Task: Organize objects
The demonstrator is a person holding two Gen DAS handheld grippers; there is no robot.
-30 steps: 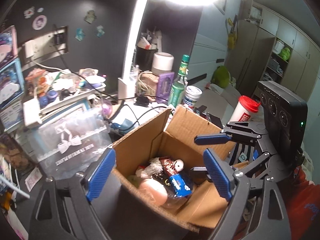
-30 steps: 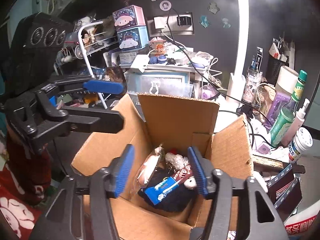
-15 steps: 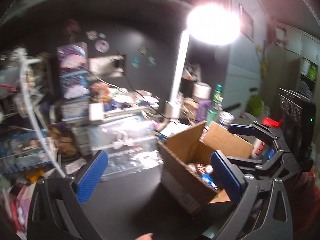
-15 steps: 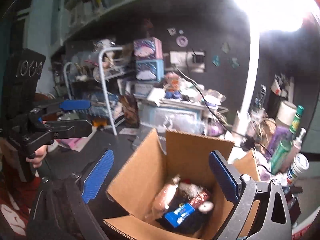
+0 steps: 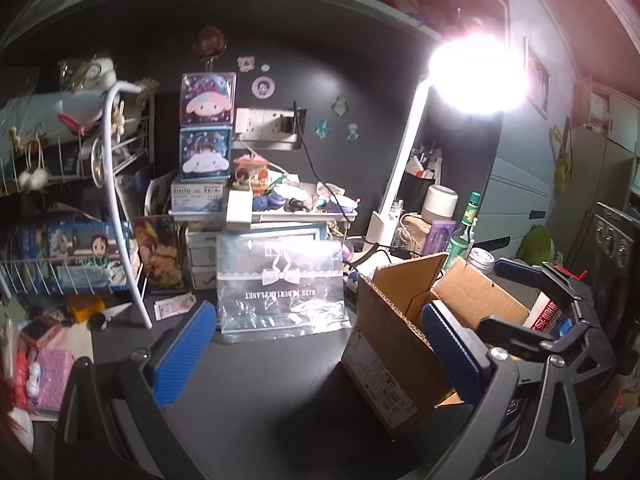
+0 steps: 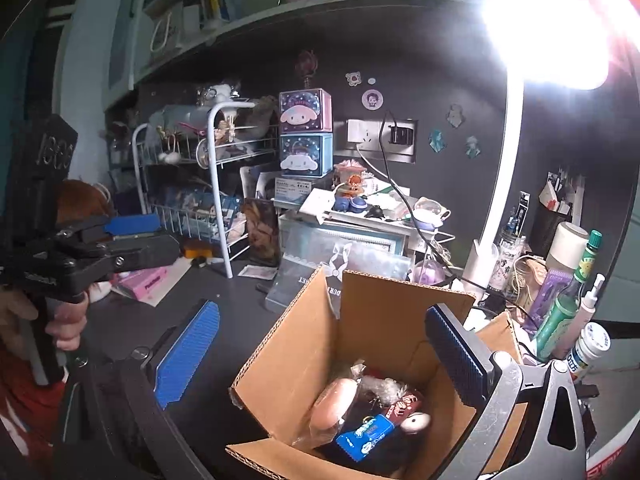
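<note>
An open cardboard box (image 6: 376, 308) stands on the dark desk (image 5: 272, 376). Inside lie a blue packet (image 6: 366, 436), a pink pouch (image 6: 332, 404), a red wrapper (image 6: 404, 404) and other small items. My right gripper (image 6: 322, 354) hovers over the box's near left corner, open wide and empty. My left gripper (image 5: 318, 352) is open and empty too, over bare desk just left of the box (image 5: 384, 344). In the left wrist view the right gripper (image 5: 520, 300) shows beyond the box. In the right wrist view the left gripper (image 6: 136, 238) sits at far left, held by a hand (image 6: 64, 320).
A clear plastic bag with a bow (image 5: 280, 292) leans behind the desk's middle. A white wire rack (image 5: 120, 200) stands at the left, with stacked cartoon tins (image 5: 206, 136) and clutter at the back. A lamp post (image 5: 400, 184) and bottles (image 6: 568, 300) crowd the right.
The left gripper swung left off the box, which now sits at the right of its view. Both grippers' jaws spread wider, the right one most. The right gripper drew back a little.
</note>
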